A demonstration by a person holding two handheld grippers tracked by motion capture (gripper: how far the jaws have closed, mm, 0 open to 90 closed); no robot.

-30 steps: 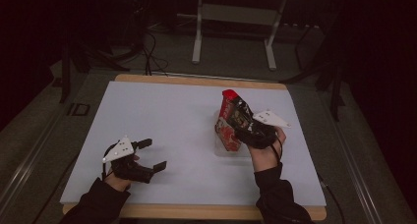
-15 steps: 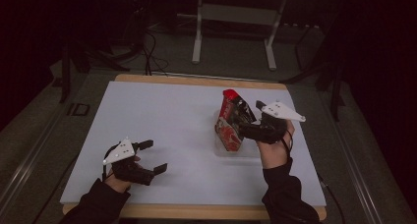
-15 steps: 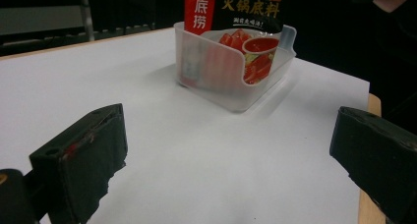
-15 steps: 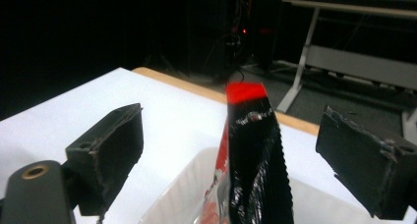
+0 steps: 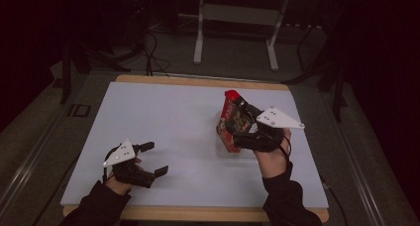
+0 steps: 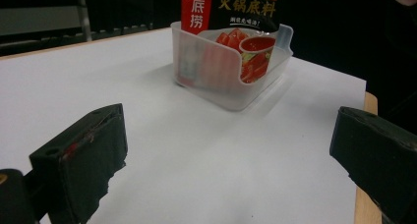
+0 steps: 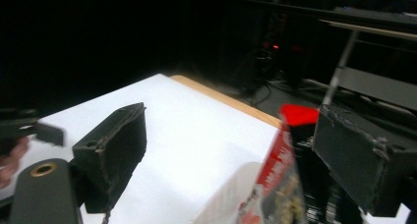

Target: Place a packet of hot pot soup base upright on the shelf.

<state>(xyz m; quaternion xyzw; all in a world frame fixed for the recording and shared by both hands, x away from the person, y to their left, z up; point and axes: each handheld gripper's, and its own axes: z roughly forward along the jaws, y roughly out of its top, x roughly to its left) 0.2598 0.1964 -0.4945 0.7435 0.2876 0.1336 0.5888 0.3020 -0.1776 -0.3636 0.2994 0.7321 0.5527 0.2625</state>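
Lower left of the high view: left gripper [image 5: 156, 158], jaws apart and empty, resting idle on the table [image 5: 163, 117]. Centre right: right gripper [image 5: 243, 123], jaws having just opened and clear of the packet [image 5: 231, 121], which stands upright in a clear tub [image 6: 231, 89]. Beyond the table, a stand [image 5: 235, 18]; nothing obstructs.

Glossy printed pouch [image 6: 231, 17] stands in a clear plastic tray [image 6: 221, 81]
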